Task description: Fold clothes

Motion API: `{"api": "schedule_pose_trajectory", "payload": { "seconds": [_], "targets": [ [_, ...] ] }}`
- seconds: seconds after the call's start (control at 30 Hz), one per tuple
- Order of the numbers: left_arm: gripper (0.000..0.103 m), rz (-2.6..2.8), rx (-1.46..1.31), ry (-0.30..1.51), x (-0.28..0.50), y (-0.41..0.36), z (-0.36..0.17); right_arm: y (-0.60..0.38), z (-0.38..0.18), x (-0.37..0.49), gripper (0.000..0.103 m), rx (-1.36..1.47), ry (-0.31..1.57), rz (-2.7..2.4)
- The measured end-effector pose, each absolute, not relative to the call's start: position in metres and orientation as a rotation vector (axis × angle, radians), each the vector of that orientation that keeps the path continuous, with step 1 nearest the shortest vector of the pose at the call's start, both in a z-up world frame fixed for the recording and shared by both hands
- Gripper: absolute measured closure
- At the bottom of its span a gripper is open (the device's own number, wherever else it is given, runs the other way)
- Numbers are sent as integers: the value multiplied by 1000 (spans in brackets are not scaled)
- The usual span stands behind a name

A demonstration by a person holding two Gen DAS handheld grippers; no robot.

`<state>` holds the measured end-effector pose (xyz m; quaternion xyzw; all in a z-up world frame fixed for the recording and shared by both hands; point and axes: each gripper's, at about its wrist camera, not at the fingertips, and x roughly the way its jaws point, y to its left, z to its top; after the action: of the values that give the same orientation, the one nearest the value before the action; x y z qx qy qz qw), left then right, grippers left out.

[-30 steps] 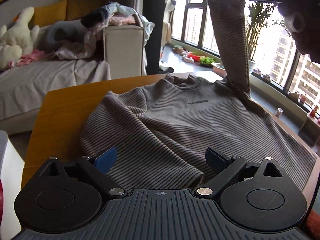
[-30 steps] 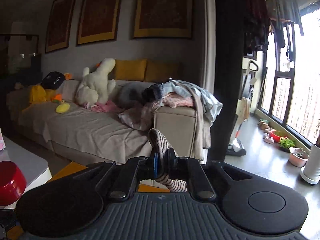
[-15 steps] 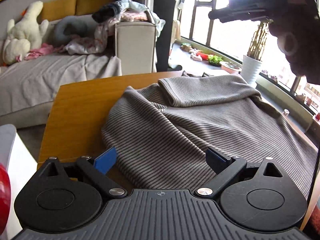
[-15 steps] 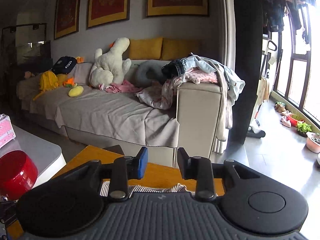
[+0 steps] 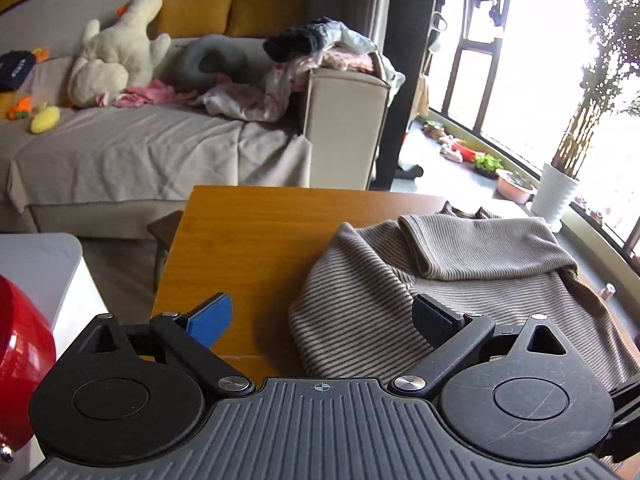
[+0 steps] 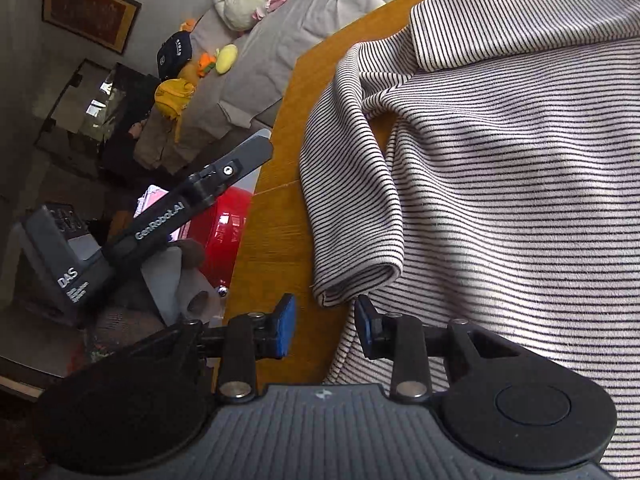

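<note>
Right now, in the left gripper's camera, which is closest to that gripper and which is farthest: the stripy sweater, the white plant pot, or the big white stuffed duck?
1. The stripy sweater: just ahead of the open left gripper, on the wooden table.
2. The white plant pot: past the table's far edge, on the right by the window.
3. The big white stuffed duck: far left, on the sofa against the wall.

My sweater [image 5: 460, 280] is pale grey-beige with thin dark stripes, lying on an orange-brown table [image 5: 256, 236]. My tongs are black with blue pads [image 6: 285, 326]. Off to the side sits a glossy red pot [image 5: 20, 356]. The sofa [image 5: 132, 152] is grey, with mustard cushions [image 5: 224, 14] and a cream plush duck [image 5: 120, 52].
</note>
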<state>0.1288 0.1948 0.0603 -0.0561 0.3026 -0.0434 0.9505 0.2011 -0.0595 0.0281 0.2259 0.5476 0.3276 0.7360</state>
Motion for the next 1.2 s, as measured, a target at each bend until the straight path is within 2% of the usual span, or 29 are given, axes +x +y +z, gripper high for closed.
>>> {"api": "schedule_pose_trajectory", "payload": {
  "seconds": [0.17, 0.27, 0.3, 0.6, 0.73, 0.93, 1.2],
  "targets": [
    [3, -61, -108, 616, 127, 192, 65, -44, 10, 209, 73, 494, 1154, 634],
    [2, -45, -97, 621, 126, 192, 67, -35, 18, 209, 87, 370, 1032, 612],
    [2, -39, -94, 624, 127, 192, 67, -33, 23, 209, 96, 323, 989, 609],
    [1, -20, -97, 629, 140, 187, 74, -91, 149, 245, 99, 68, 485, 554],
    [1, -62, -94, 641, 151, 170, 72, -129, 190, 273, 99, -22, 364, 438],
    [1, -157, -68, 673, 170, 132, 63, -185, 195, 307, 99, -23, 352, 321],
    [1, -321, 4, 657, 195, 73, 56, -249, 111, 340, 98, 148, 585, 214]
  ]
}}
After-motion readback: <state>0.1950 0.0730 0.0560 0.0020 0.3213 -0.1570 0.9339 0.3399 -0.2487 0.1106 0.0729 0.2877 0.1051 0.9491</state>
